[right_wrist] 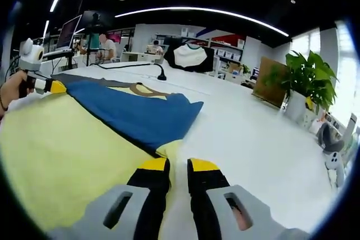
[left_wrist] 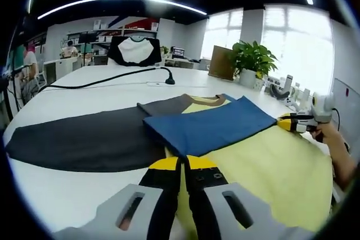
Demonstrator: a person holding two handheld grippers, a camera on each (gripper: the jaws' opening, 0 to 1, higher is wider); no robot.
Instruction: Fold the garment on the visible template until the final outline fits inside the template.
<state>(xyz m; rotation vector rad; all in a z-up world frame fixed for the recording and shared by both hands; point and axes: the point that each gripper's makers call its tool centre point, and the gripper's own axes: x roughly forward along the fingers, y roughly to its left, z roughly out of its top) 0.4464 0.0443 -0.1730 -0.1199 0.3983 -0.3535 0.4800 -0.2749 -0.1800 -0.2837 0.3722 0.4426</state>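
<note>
The garment (left_wrist: 225, 139) lies spread on the white table (left_wrist: 84, 91), a yellow body with a blue sleeve (left_wrist: 211, 127) folded across it and a dark grey part running off toward the far side. Beneath and beside it sits the dark template (left_wrist: 79, 141), a flat black sheet whose long end reaches away from the cloth across the table.

In the left gripper view, the left gripper (left_wrist: 183, 167) sits low at the near hem of the yellow cloth, its two yellow-tipped jaws drawn close together with only a thin slit between them and the yellow fabric's edge running into that slit, so they look clenched on the hem. Across the cloth, the right gripper (left_wrist: 292, 123) meets the corner of the blue sleeve, held by a hand (left_wrist: 329, 136) whose forearm comes in from the side; its jaws are too small here to judge.

In the right gripper view, the right gripper (right_wrist: 179, 168) points along the table with its jaws close together, and a fold of yellow cloth rises between the tips beside the edge of the blue sleeve (right_wrist: 140, 117), so it appears to grip the garment (right_wrist: 62, 150) there. The left gripper (right_wrist: 52, 87) shows at the far corner of the cloth, a hand (right_wrist: 12, 91) wrapped around its handle.

A black cable (left_wrist: 107, 80) curves over the table behind the garment, and a potted plant (left_wrist: 250, 63) stands at the far edge
</note>
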